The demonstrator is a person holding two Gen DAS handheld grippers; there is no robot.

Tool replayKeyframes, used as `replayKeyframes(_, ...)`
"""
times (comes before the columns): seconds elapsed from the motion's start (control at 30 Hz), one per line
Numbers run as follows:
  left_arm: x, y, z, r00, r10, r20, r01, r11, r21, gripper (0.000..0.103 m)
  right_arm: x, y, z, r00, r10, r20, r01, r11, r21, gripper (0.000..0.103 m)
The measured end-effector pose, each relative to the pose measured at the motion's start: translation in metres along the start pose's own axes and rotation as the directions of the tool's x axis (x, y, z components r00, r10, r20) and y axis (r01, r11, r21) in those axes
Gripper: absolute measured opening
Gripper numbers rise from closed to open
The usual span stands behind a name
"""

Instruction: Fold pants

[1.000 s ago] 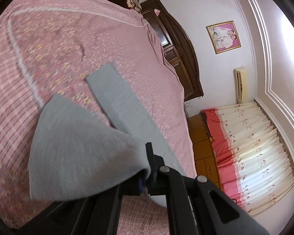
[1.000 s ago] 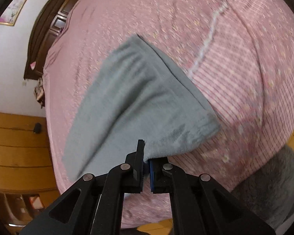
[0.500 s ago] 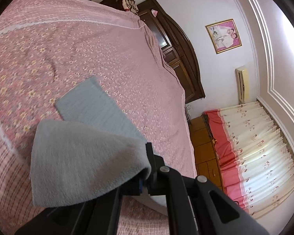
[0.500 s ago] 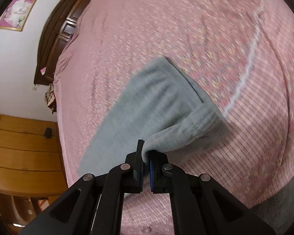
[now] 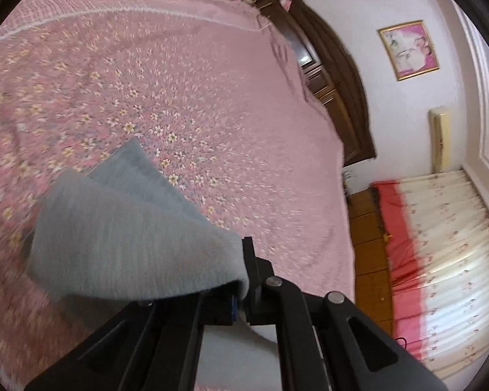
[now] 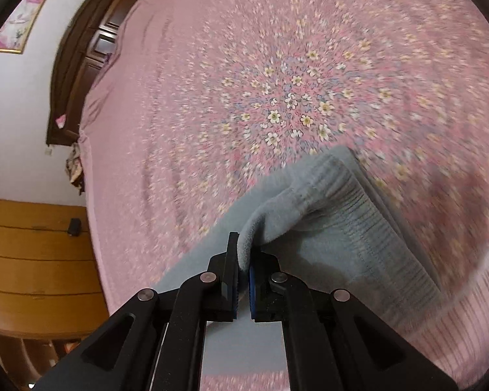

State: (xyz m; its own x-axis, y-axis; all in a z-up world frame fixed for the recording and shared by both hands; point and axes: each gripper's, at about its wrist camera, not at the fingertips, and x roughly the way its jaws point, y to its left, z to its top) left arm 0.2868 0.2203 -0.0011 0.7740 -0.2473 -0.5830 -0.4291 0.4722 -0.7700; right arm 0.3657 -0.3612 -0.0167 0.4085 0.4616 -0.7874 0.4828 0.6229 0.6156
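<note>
Grey fleece pants (image 5: pixel 130 238) lie on the pink floral bedspread (image 5: pixel 185 75), 1 end lifted and draped back over the layer below.

Left wrist view: left gripper (image 5: pixel 239 288) is clamped on a corner of the fabric, jaws nearly together with cloth between them. The raised flap hangs over the left finger and hides part of it. A flat strip of the pants runs away toward mid-bed. Headboard (image 5: pixel 326 75) and curtain (image 5: pixel 440 254) sit well clear of the work.

Right wrist view: right gripper (image 6: pixel 243 273) is pinched on the other corner, near the ribbed waistband (image 6: pixel 368 224); blue pads (image 6: pixel 251 290) show a thin wedge of fleece between them. The lower layer lies flat under the fold.

Judgement: mid-fold, carrying the held end over toward the far end. To do it well:
- keep both grips tight, fleece is thick and could creep out
- move the 2 grippers level and parallel, so the folded edge stays square
- keep light tension across the held edge, no sag in the middle
- lower onto the bottom layer with edges matched before letting go
- risk: dragging the bottom layer and bunching it on the bedspread
</note>
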Motion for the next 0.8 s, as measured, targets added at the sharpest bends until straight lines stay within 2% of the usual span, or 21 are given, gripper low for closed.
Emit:
replayKeyframes(0.13, 0.029, 0.017, 0.008, 0.999, 0.034, -0.028, -0.035, 0.999, -0.04, 0.002, 0.017, -0.014, 0.013, 1.0, 0.027, 0.005, -0.027, 0.997, 0.07, 0.006)
replayKeyframes(0.3, 0.043, 0.027, 0.007, 0.999, 0.033, -0.023, -0.034, 0.998, -0.045, 0.002, 0.017, -0.02, 0.02, 0.998, 0.067, 0.014, -0.067, 0.996, 0.06, 0.006)
replayKeyframes(0.4, 0.048, 0.026, 0.009, 0.998, 0.047, -0.034, -0.049, 0.998, -0.037, 0.002, 0.015, -0.025, 0.024, 0.997, 0.079, 0.004, -0.079, 0.994, 0.081, 0.011)
replayKeyframes(0.43, 0.05, 0.027, 0.011, 0.997, 0.055, -0.044, -0.057, 0.998, -0.04, 0.002, 0.014, -0.03, 0.027, 0.995, 0.103, -0.006, -0.102, 0.989, 0.107, 0.017)
replayKeyframes(0.47, 0.051, 0.027, 0.012, 0.997, 0.055, -0.051, -0.057, 0.997, -0.049, 0.002, 0.012, -0.035, 0.03, 0.99, 0.137, -0.012, -0.134, 0.981, 0.137, 0.027)
replayKeyframes(0.5, 0.05, 0.03, 0.015, 0.997, 0.043, -0.059, -0.047, 0.996, -0.071, 0.002, 0.007, -0.038, 0.032, 0.986, 0.166, -0.01, -0.163, 0.973, 0.162, 0.031)
replayKeyframes(0.57, 0.044, 0.033, 0.019, 0.998, 0.026, -0.061, -0.032, 0.996, -0.088, 0.002, -0.006, -0.043, 0.038, 0.986, 0.165, 0.012, -0.164, 0.97, 0.178, 0.043)
replayKeyframes(0.67, 0.034, 0.032, 0.027, 0.998, 0.021, -0.063, -0.026, 0.997, -0.073, 0.004, -0.026, -0.046, 0.042, 0.99, 0.141, 0.017, -0.142, 0.977, 0.158, 0.048)
replayKeyframes(0.73, 0.025, 0.029, 0.03, 0.998, 0.022, -0.064, -0.025, 0.998, -0.059, 0.007, -0.045, -0.042, 0.045, 0.995, 0.099, 0.013, -0.1, 0.993, 0.066, 0.049)
replayKeyframes(0.8, 0.01, 0.022, 0.032, 0.998, 0.026, -0.05, -0.027, 1.0, -0.004, 0.011, -0.06, -0.037, 0.044, 0.998, 0.052, 0.03, -0.051, 0.998, -0.033, 0.05)
